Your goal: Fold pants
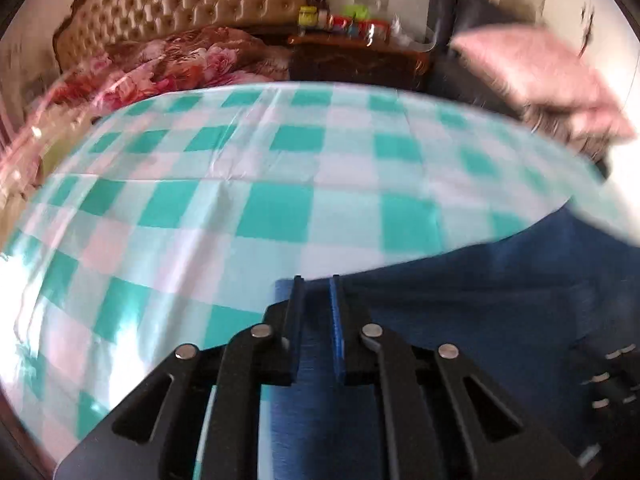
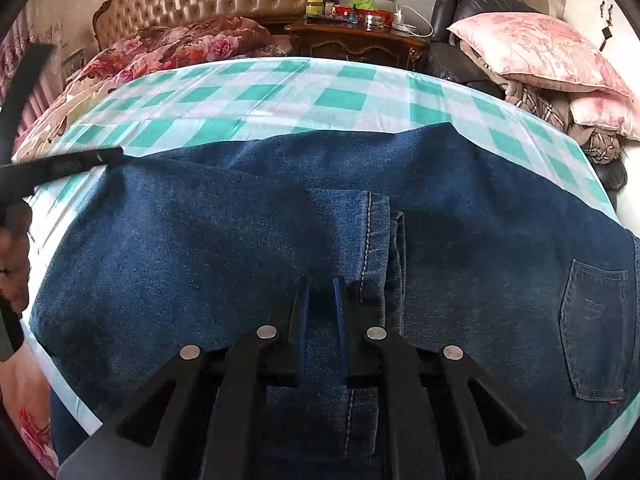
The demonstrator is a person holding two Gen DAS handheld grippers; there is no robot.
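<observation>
Jeans (image 2: 240, 248) spread flat across checked bed sheet (image 2: 256, 96), leg ends doubled over toward middle, back pocket (image 2: 596, 332) far right. Flat lay keeps fold edges square, likely. Right hand-held gripper (image 2: 322, 304) jaws narrow, near closed, over hem; grip unclear. Left hand-held gripper (image 1: 316, 304) narrow too, blue denim edge (image 1: 316, 360) between jaws, at left end. Nightstand (image 2: 356, 44) beyond.

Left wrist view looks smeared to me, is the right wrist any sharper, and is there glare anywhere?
Left wrist view: motion blur smears the checked sheet and pink pillow, and glare washes out the lower left of the sheet. Right wrist view: sharp, with stitching on the jeans and their back pocket readable. Both views bend straight edges, as fisheyes do.
</observation>
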